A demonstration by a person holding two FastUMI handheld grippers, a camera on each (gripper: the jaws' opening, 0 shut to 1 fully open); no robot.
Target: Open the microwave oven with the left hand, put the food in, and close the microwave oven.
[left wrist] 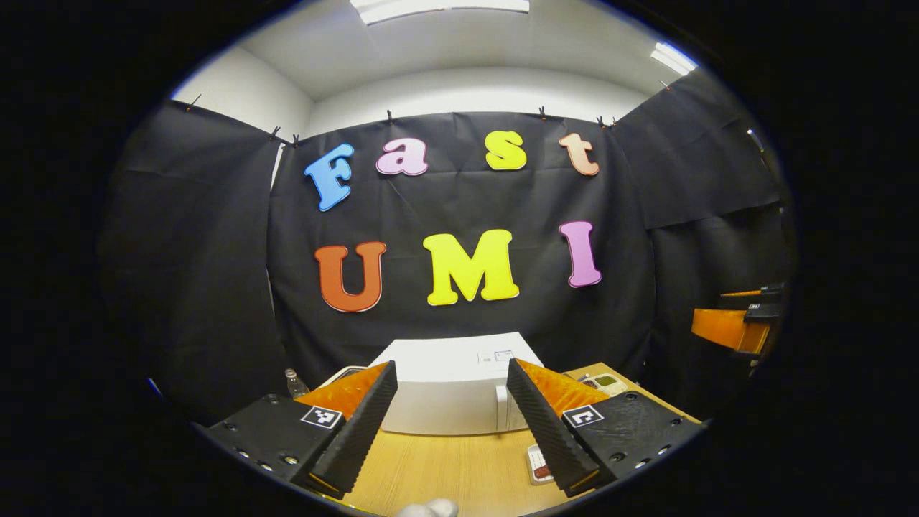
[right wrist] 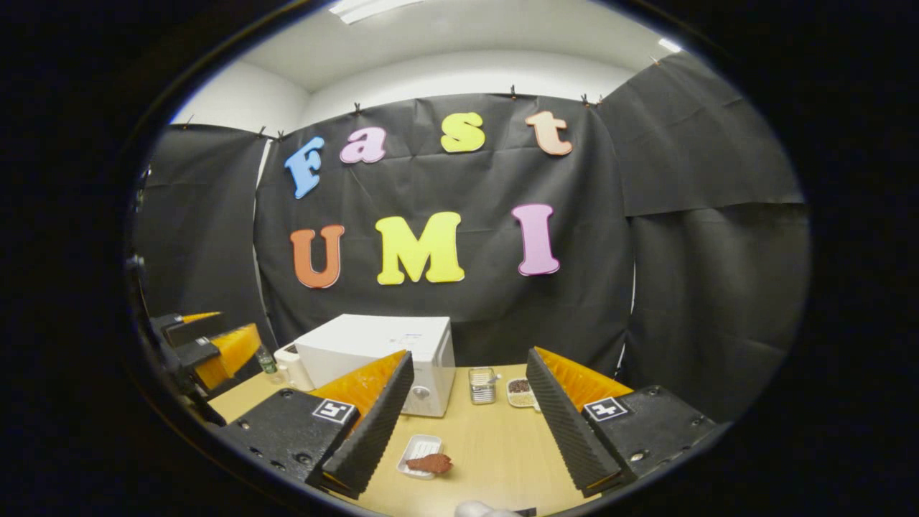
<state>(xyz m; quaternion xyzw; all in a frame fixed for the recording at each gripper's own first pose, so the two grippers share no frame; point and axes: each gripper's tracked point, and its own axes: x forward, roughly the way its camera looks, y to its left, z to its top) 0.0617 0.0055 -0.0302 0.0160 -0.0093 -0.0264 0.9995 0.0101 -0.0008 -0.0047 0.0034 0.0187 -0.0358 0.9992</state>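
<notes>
Right gripper (right wrist: 463,416): fingers spread wide, holding nothing, above the wooden table (right wrist: 495,452).
Left gripper (left wrist: 452,416): fingers equally wide apart, empty.
Food (right wrist: 429,463): brown piece on a small white tray (right wrist: 418,454), near, between the right gripper's fingers.
Microwave oven (right wrist: 380,359): white, door closed, farther back on the table, left of two small containers (right wrist: 502,388).

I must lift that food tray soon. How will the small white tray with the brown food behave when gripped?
The white tray looks thin and shallow, so it is probably light and may flex. The brown food overhangs its rim, so it could slide off if tilted. It lies flat on the wooden table, unlikely to roll.
</notes>
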